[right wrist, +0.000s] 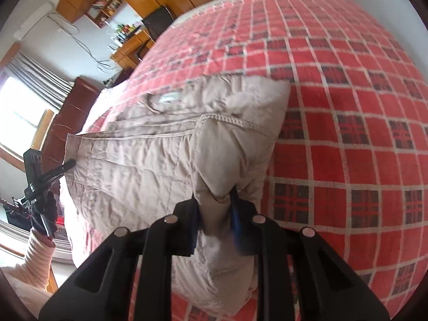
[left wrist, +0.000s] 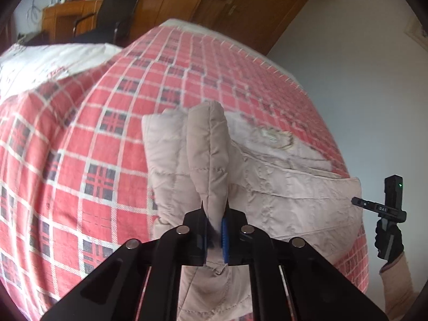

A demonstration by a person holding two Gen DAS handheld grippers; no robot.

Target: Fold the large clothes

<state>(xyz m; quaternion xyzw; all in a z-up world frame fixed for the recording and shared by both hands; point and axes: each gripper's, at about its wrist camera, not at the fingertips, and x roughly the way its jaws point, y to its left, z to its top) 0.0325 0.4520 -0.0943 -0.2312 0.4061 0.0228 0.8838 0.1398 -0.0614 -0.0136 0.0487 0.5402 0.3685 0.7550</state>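
- Quilted beige jacket [left wrist: 267,187] is spread on a bed, and both grippers have a pinch of it.
- Left gripper [left wrist: 214,230] is clamped on a puffy fold of the jacket, probably a sleeve. The fabric is squeezed between the blue pads [left wrist: 224,238] and sticks up past the fingertips like a little tower.
- Right gripper [right wrist: 214,214] is doing the same on its side: jaws clenched on a bunched fold of jacket near a stitched hem edge, padding bulging out above the fingers.
- Out from the pinched bits, the rest of the jacket lies mostly flat, seams running across it, with the collar and its neck label [right wrist: 167,97] toward the far side.
- Under it all is a red plaid bedspread [left wrist: 93,133] with white lines and dark squares, covering the whole bed.
- From the left wrist view you can see a gloved hand [left wrist: 389,240] on the other handle at the right edge, with a pale ribbed sleeve [left wrist: 396,283] below it.
- A white quilt [left wrist: 48,58] sits bunched at the far left of the bed.
- Background: a wooden wardrobe [left wrist: 214,0], a black chair [left wrist: 115,13], a wooden desk [right wrist: 131,45] with clutter, and a curtained window [right wrist: 24,101].
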